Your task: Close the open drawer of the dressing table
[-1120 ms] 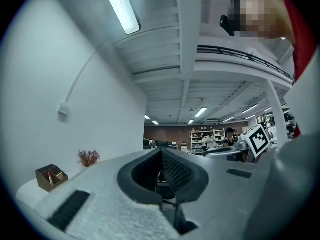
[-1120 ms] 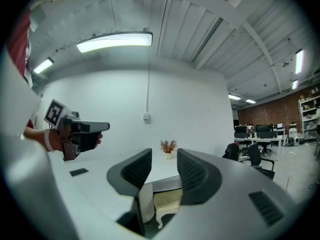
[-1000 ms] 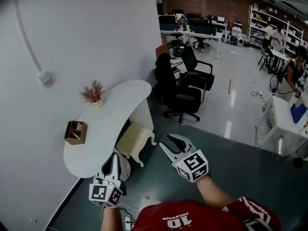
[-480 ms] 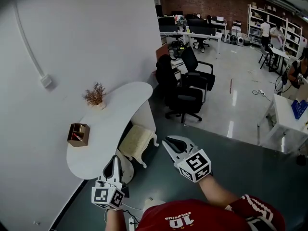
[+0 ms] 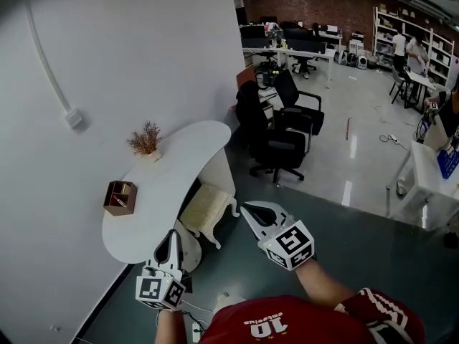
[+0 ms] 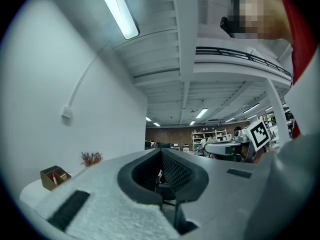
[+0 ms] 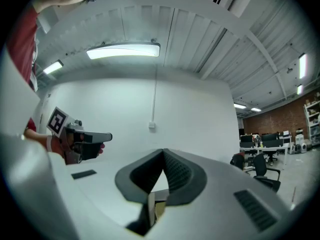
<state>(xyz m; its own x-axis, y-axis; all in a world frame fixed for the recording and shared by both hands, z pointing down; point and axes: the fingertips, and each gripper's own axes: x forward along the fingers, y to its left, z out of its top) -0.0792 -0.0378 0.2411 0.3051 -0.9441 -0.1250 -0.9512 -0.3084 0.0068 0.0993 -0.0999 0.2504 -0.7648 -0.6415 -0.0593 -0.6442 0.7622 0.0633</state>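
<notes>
Found white curved-top dressing table standing flush against plain white wall. Could not make out its drawer in any view, nor confirm open or shut.

Noted on the table top: small brown wooden box near the wall edge, and dried reddish plant sprig in a pale pot further along, well apart from the box.

Noted cream cushioned stool with curved white legs tucked partly under the table's outer edge.

Recorded black office chairs beyond the table's far end, on grey floor.

Observed left gripper at the table's near end, not touching it; jaws pressed together at the tips, nothing between them.

Observed right gripper beside the stool, clear of the table; jaws likewise together, gripping nothing.
</notes>
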